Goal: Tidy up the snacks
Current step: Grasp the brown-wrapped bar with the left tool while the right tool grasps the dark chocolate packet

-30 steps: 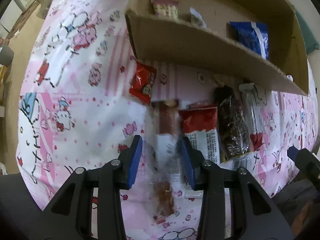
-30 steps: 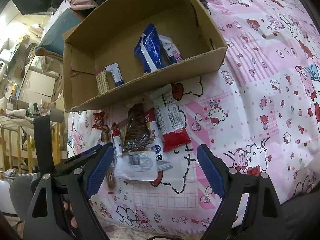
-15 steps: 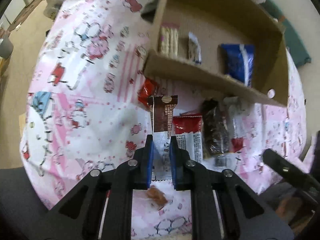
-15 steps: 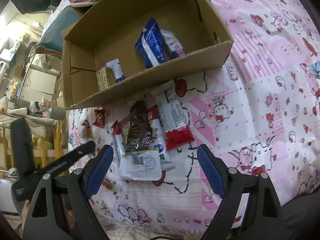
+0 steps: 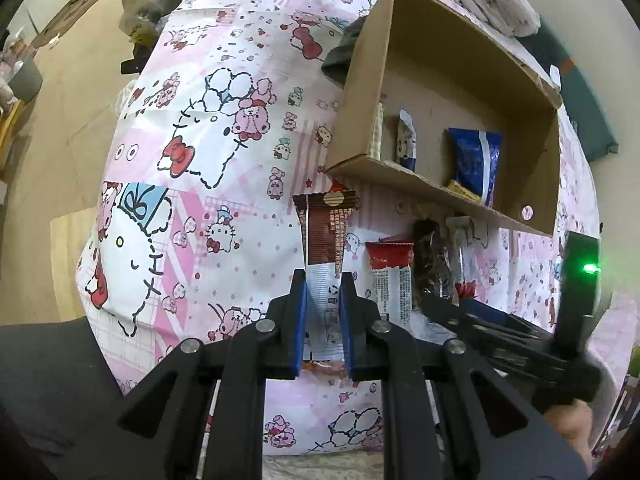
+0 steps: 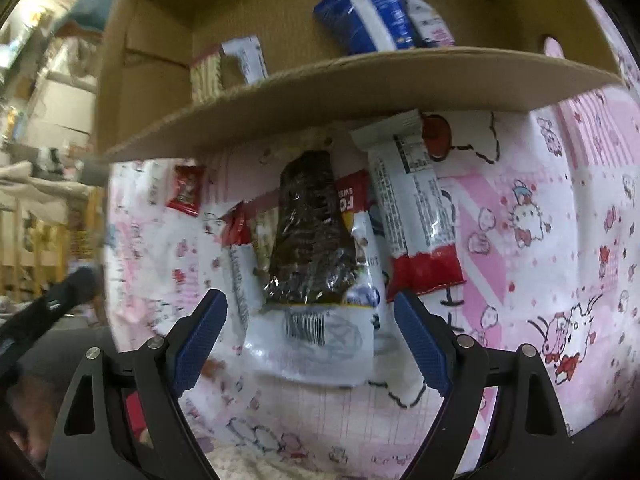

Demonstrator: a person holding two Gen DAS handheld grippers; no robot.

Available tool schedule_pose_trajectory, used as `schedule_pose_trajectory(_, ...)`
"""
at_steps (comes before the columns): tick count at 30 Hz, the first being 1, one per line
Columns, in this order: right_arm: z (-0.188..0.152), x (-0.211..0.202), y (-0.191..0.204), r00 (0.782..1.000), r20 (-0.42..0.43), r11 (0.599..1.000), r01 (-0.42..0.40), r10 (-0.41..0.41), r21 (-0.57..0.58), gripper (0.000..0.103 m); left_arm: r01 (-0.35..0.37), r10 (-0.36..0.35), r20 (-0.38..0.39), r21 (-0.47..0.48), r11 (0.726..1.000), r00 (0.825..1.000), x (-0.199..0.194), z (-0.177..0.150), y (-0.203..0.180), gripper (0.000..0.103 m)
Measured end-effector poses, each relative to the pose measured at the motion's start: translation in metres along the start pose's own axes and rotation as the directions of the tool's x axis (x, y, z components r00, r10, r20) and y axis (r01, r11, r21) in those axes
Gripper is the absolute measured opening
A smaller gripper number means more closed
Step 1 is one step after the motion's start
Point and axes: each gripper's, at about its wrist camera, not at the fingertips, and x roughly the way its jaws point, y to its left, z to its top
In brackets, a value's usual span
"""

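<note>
My left gripper (image 5: 323, 280) is shut on a brown-and-white snack packet (image 5: 325, 232) and holds it up above the pink cartoon bedsheet (image 5: 192, 184). The open cardboard box (image 5: 440, 188) lies behind it, holding a blue bag (image 5: 476, 160) and small packets. My right gripper (image 6: 310, 308) stands open low over a pile of snacks in front of the box (image 6: 360, 80): a dark clear bag (image 6: 310, 232) on a white pouch (image 6: 312, 344), with a red-and-white bar (image 6: 416, 208) to its right. Nothing is pressed between its fingers.
A small red packet (image 6: 186, 190) lies left of the pile. In the left wrist view another red-topped packet (image 5: 390, 264) lies beside the dark bag (image 5: 432, 256), and the right gripper's black frame (image 5: 520, 332) crosses at lower right. Floor and furniture lie beyond the bed's left edge.
The left gripper closed on the brown-and-white packet and lifted it off the sheet. The right gripper dropped closer to the snack pile, still open.
</note>
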Motion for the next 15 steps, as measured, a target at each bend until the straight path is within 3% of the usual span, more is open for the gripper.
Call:
schedule_pose_trajectory(6, 0.004, 0.017, 0.025, 0.988, 0.008, 0.983, 0.154, -0.154, -0.096, 0.087, 0.031, -0.03, 0.008, -0.012, 0.999, 1.0, -0.004, 0.003, 0.0, 0.012)
schedule_pose_trajectory(9, 0.003, 0.023, 0.032, 0.986, -0.003, 0.978, 0.167, -0.169, -0.127, 0.087, 0.044, -0.044, 0.011, -0.014, 0.999, 0.999, -0.006, 0.003, -0.001, 0.012)
schedule_pose_trajectory(11, 0.001, 0.028, 0.034, 0.979, -0.01, 0.969, 0.198, -0.202, -0.148, 0.072, 0.051, -0.051, 0.012, -0.015, 0.999, 0.999, -0.007, 0.003, -0.001, 0.012)
schedule_pose_trajectory(15, -0.004, 0.026, 0.034, 0.984, 0.013, 0.97, 0.179, -0.179, -0.164, 0.069, 0.061, -0.061, 0.014, -0.022, 0.998, 0.998, -0.009, 0.004, -0.001, 0.012)
